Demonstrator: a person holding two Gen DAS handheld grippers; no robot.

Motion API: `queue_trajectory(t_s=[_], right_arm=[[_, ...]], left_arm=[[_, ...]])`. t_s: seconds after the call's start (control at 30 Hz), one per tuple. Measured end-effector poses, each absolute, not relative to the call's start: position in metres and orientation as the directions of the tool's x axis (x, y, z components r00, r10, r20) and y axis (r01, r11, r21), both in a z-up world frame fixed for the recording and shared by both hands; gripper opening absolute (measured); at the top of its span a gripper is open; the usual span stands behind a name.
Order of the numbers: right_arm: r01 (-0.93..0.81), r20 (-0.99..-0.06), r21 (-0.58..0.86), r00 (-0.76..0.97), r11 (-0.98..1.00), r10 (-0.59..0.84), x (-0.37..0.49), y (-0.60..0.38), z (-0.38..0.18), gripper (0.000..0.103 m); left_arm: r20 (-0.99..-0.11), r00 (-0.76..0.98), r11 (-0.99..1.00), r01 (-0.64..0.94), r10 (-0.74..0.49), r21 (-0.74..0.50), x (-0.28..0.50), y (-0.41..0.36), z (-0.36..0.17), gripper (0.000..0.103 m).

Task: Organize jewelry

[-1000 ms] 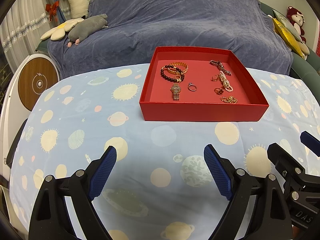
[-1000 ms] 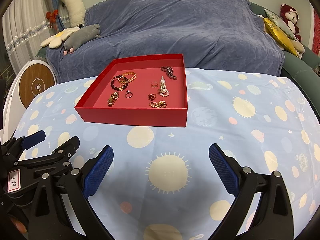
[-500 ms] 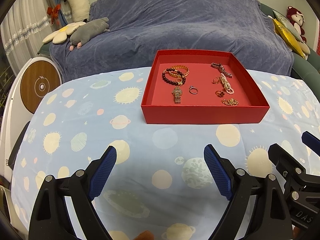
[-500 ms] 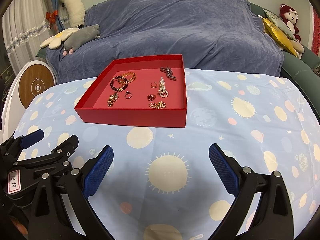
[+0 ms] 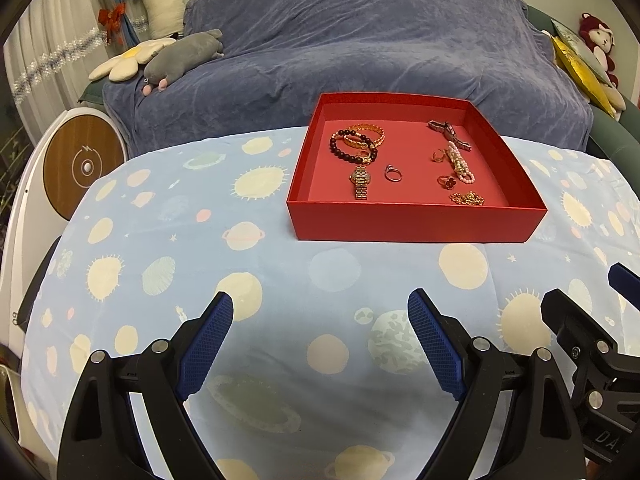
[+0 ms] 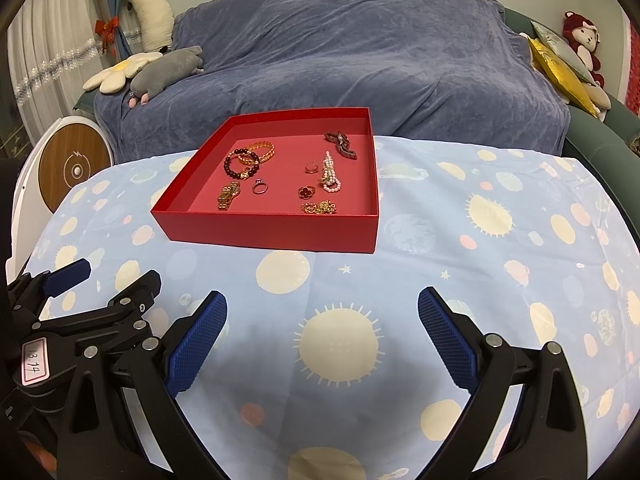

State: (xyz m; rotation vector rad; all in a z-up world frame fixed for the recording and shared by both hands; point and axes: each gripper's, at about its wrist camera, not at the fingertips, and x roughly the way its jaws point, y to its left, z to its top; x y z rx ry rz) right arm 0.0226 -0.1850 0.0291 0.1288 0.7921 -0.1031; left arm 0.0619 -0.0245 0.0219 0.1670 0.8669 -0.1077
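A shallow red tray point(image 5: 412, 226) point(image 6: 264, 230) sits on the planet-print cloth and holds several jewelry pieces: a dark bead bracelet point(image 5: 352, 148), a gold bangle point(image 5: 366, 134), a gold watch point(image 5: 361, 184), a silver ring point(image 5: 393, 174), a pearl bracelet point(image 5: 460, 164), a gold chain point(image 5: 467, 199) and a dark hair clip point(image 5: 448, 132). My left gripper point(image 5: 320, 340) is open and empty, well short of the tray. My right gripper point(image 6: 322, 338) is open and empty, also short of the tray, beside the left one.
The table with the blue planet cloth point(image 5: 200, 264) ends at a sofa under a blue cover point(image 5: 360, 48). Plush toys point(image 5: 176, 60) lie on the sofa's left, cushions and a red toy point(image 5: 596, 40) on its right. A round white device point(image 5: 80, 164) stands at left.
Both grippers have drawn back and risen slightly, so the tray sits a little farther off. Nothing on the table has moved.
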Motion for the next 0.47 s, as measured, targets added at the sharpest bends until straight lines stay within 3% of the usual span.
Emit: queue_trajectory(t_s=[0.47], right_arm=[[0.148,-0.714,0.079,0.699,0.986,-0.047,0.0222,-0.1823,0.0277,0.094]], left_arm=[[-0.754,0.656,0.984,0.15,-0.026,0.096,0.0607,-0.0242,0.0238,0.087]])
